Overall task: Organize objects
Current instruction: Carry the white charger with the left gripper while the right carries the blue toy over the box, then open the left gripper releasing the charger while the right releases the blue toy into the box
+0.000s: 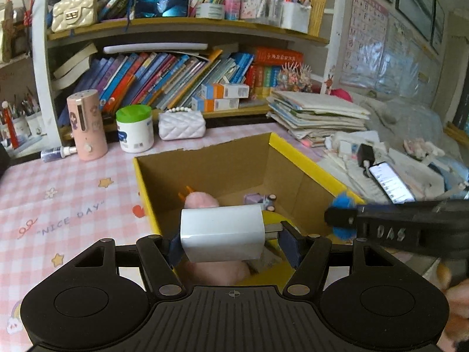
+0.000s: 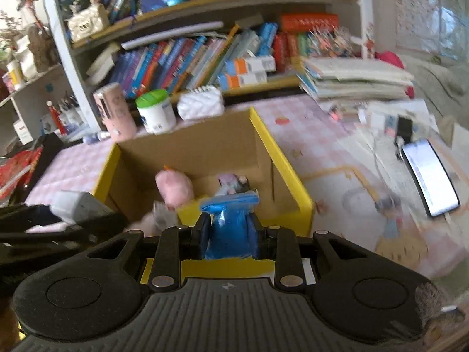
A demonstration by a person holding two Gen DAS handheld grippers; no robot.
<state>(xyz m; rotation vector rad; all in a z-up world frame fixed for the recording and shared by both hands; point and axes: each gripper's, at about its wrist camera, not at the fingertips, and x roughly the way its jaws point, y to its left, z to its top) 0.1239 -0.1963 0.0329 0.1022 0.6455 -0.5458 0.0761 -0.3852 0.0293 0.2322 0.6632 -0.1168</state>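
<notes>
While box (image 1: 302, 158) crowds below, grippers seemingly loaded.

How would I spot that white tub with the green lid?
Start at the bookshelf behind the pink checked tablecloth. Beneath its lower shelf stand three things in a row: the white tub is the middle one, between a pink cylinder and a quilted white purse. Only it has a green lid.

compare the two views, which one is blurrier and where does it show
Right wrist view is blurrier: the books and phone smear, and the blue toy in the right gripper is soft. Left wrist view is sharp on the charger in the left gripper; both bend at the edges.
</notes>
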